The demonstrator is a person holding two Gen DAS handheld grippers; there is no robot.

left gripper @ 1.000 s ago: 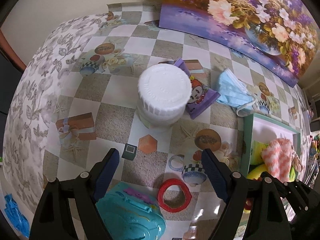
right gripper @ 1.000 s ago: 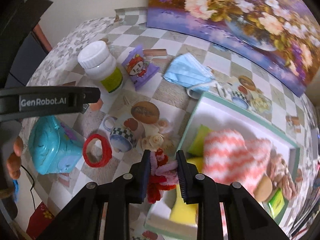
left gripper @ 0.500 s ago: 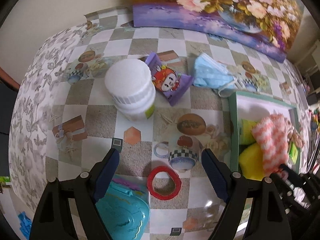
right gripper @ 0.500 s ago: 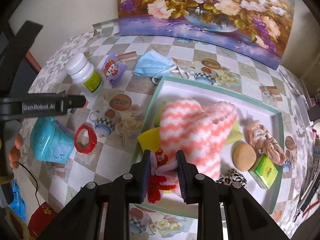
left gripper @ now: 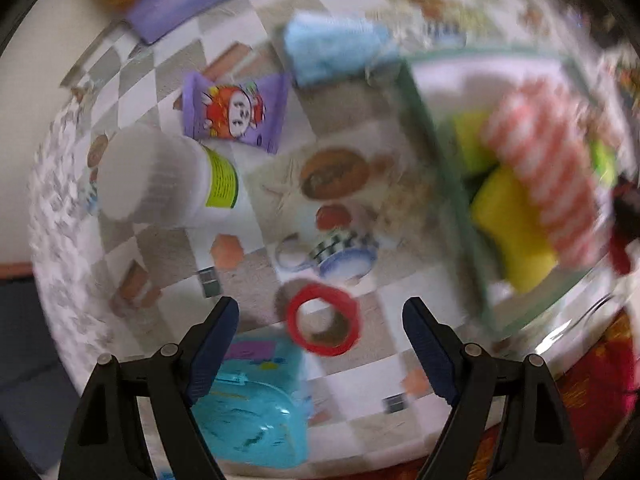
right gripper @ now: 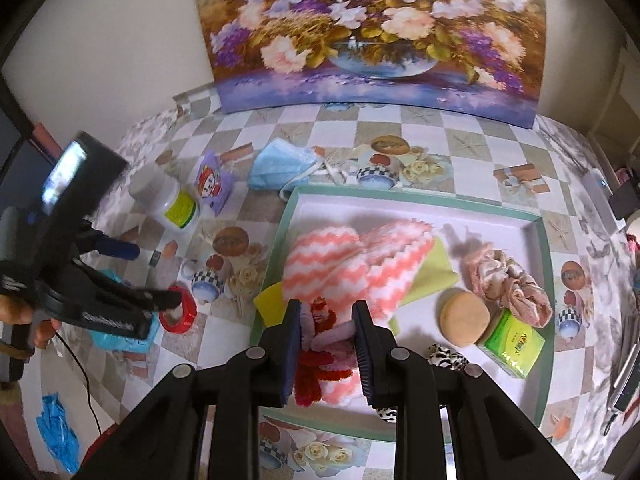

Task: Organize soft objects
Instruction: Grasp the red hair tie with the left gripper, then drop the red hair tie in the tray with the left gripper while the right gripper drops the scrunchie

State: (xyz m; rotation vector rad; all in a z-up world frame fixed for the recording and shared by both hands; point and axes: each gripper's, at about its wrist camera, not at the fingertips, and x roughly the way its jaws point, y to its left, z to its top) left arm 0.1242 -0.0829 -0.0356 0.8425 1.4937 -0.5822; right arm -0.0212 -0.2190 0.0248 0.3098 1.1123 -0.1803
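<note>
Checkered surface (right gripper: 472, 152): bare squares upper centre, below painting (right gripper: 372, 32). Green-rimmed tray (right gripper: 546, 280), right of centre, crowded. Left claw (left gripper: 320, 320), jaws wide, empty, over red ring (left gripper: 324, 320). Right claw (right gripper: 326, 340), narrow, gripping fuzzy red-pink toy (right gripper: 324, 352) at tray's near edge.

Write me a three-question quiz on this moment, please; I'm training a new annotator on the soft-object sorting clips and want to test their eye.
1. True or false: the left gripper holds the red ring.
2. What is clamped in the right gripper?
A. the blue face mask
B. a fuzzy red and pink item
C. the white bottle
3. Name the striped thing lying in the green-rimmed tray.

Key
1. False: its jaws stand open above the table, and the ring lies flat on the table below them.
2. B.
3. The pink and white zigzag cloth, lying on yellow sheets.
</note>
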